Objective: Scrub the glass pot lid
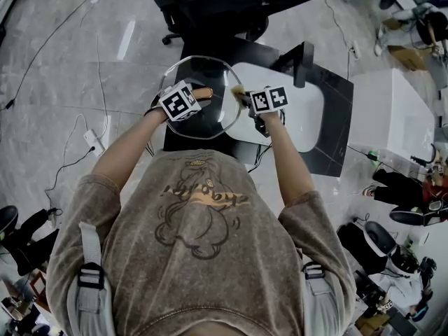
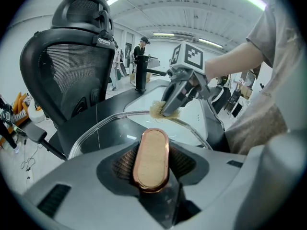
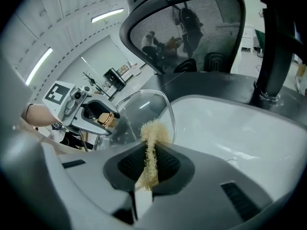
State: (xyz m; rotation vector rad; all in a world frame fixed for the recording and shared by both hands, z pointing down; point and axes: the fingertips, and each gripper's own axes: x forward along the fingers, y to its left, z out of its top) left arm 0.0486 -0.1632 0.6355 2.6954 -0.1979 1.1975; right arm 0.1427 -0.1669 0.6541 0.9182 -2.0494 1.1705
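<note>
Your left gripper [image 2: 152, 170] is closed tight on the oval handle [image 2: 150, 147] of the glass pot lid [image 2: 103, 131]. You hold the lid above the dark counter [image 1: 336, 117], just beside the left edge of the white sink [image 3: 230, 128]. The handle has a tan top with a shiny copper ring round it. The lid is round, clear and smooth, with a thin bright rim. At the far side of that rim sits the scrubber [image 3: 152, 134], a yellow, hairy, scratchy tuft, and its tip touches the glass edge. Your right gripper [image 3: 149, 166] is squeezed shut on the scrubber. So I think the scrubbing is under way, and only the edge is being rubbed right now. I see no soap, no water and no dirt, so I cannot tell how much is clean. The wide middle of the glass likely needs rubbing too.
</note>
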